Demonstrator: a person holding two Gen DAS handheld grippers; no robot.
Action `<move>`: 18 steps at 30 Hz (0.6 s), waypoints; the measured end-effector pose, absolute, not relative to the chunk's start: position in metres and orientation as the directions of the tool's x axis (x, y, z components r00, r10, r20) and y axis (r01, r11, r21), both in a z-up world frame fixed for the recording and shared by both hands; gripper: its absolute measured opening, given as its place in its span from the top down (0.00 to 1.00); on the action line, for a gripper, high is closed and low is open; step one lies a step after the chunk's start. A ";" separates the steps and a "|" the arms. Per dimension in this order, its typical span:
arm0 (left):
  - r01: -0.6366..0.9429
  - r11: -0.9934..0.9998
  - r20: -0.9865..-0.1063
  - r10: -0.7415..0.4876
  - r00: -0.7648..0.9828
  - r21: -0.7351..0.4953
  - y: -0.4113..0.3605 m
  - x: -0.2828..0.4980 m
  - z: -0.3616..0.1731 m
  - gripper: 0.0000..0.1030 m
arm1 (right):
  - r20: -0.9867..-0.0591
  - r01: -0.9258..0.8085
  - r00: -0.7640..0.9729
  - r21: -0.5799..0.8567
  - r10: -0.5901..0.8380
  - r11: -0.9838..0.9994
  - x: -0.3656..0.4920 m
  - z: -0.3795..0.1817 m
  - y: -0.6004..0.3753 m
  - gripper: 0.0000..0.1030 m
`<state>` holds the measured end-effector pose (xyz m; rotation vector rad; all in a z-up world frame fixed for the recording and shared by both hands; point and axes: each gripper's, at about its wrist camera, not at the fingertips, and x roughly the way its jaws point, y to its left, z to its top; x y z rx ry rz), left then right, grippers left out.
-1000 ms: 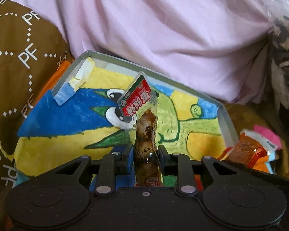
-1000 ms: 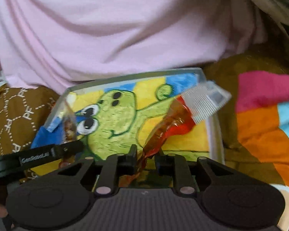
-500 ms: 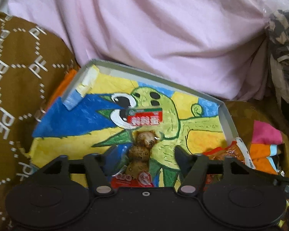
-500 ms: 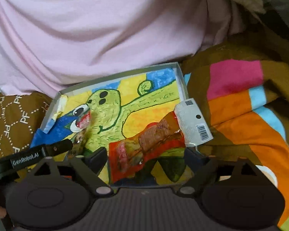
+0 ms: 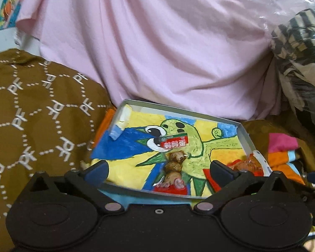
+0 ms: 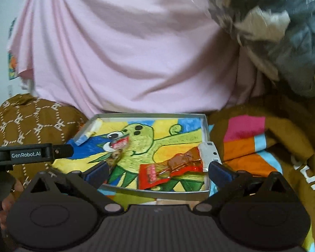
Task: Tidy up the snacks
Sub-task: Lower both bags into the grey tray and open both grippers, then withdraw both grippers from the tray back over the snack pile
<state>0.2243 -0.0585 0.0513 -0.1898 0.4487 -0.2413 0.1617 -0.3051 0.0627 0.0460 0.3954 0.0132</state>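
Note:
A shallow grey box (image 5: pixel 244 134) with a painted green cartoon figure on its floor lies on the bedding; it also shows in the right wrist view (image 6: pixel 205 126). A clear pack of brown eggs with a red label (image 5: pixel 173 159) lies in its middle, seen too in the right wrist view (image 6: pixel 118 149). A red and orange snack pack with a white end (image 6: pixel 172 168) lies in the box at the right, partly seen in the left wrist view (image 5: pixel 243 164). My left gripper (image 5: pixel 159 173) is open and empty above the box's near edge. My right gripper (image 6: pixel 157 170) is open and empty there too.
A pink sheet (image 5: pixel 168 52) rises behind the box. A brown patterned cloth (image 5: pixel 31 115) lies left. A striped pink, orange and blue blanket (image 6: pixel 247 140) lies right. Bagged dark fabric (image 5: pixel 300 48) sits at the far right.
Both grippers opened and let go of their snack packs, which now lie in the box. Both grippers have pulled back and up from the box.

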 end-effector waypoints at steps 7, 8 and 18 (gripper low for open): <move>0.171 0.962 -0.383 -0.243 0.891 -0.212 -0.030 0.178 0.050 0.01 | -0.394 -0.031 0.918 0.032 0.041 0.999 0.127 0.065 -0.278 0.00; 0.169 0.964 -0.380 -0.238 0.894 -0.207 -0.026 0.171 0.049 0.01 | -0.396 -0.029 0.917 0.035 0.041 0.999 0.123 0.064 -0.274 0.00; 0.148 0.971 -0.410 -0.214 0.887 -0.187 0.008 0.115 0.044 0.01 | -0.426 -0.069 0.900 0.084 0.098 0.994 0.077 0.052 -0.246 0.00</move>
